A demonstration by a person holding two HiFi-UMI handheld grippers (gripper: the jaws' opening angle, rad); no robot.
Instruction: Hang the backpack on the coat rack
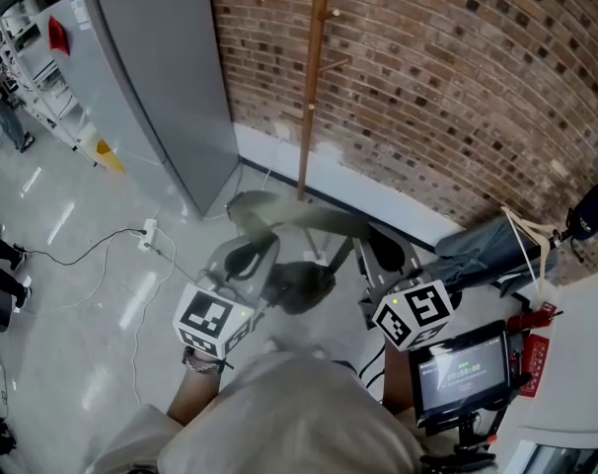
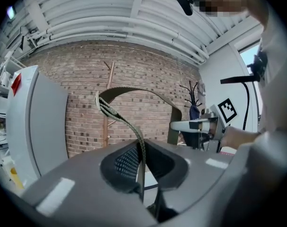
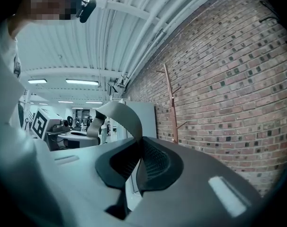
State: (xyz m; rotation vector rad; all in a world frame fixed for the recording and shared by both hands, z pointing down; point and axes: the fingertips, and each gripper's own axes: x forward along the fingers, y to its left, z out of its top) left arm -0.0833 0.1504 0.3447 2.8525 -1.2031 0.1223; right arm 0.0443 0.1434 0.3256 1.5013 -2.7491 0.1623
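The olive backpack (image 1: 304, 284) hangs between my two grippers, low in front of the person. Its wide shoulder strap (image 1: 309, 215) arches up between them. My left gripper (image 1: 248, 263) is shut on a narrow webbing strap (image 2: 129, 124), which runs up out of its jaws (image 2: 139, 163). My right gripper (image 1: 378, 257) is shut on the wide strap (image 3: 124, 115), which curls up from its jaws (image 3: 139, 161). The wooden coat rack (image 1: 314, 77) stands against the brick wall, beyond the backpack; its pole shows as the coat rack (image 2: 107, 103) and the coat rack (image 3: 172, 103) in the gripper views.
A tall grey cabinet (image 1: 151, 77) stands left of the rack. A power strip with cables (image 1: 147, 233) lies on the floor at left. Blue cloth (image 1: 486, 250) and a small screen (image 1: 462, 373) are at the right. The brick wall (image 1: 457, 67) runs behind.
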